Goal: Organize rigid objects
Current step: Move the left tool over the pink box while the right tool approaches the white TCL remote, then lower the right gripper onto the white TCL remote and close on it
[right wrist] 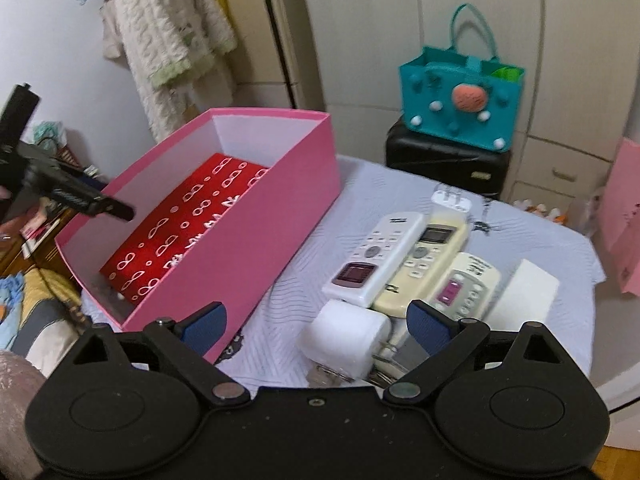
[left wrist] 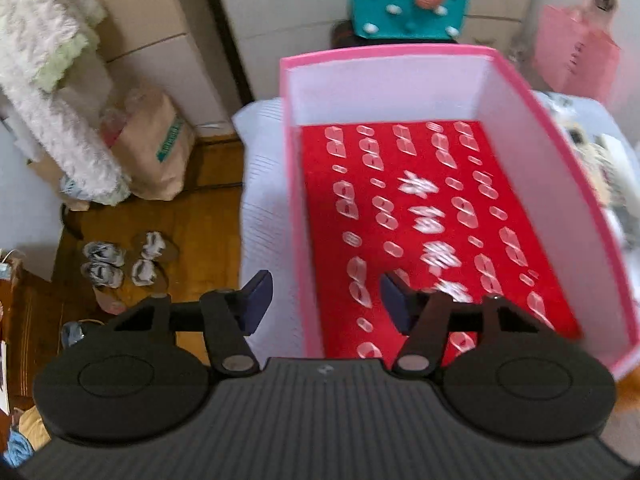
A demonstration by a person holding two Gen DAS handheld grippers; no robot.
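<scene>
A pink box with a red patterned floor stands open on the white-covered table; it also shows in the right wrist view. My left gripper is open and empty, its jaws astride the box's near left wall. In the right wrist view it reaches over the box's left rim. My right gripper is open and empty above a white charger plug. Three remote controls lie side by side beyond it, with a white block to the right.
A teal felt bag sits on a black suitcase behind the table. A pink paper bag stands at the right. Towels hang on the wall. Shoes and a brown paper bag are on the wooden floor at the left.
</scene>
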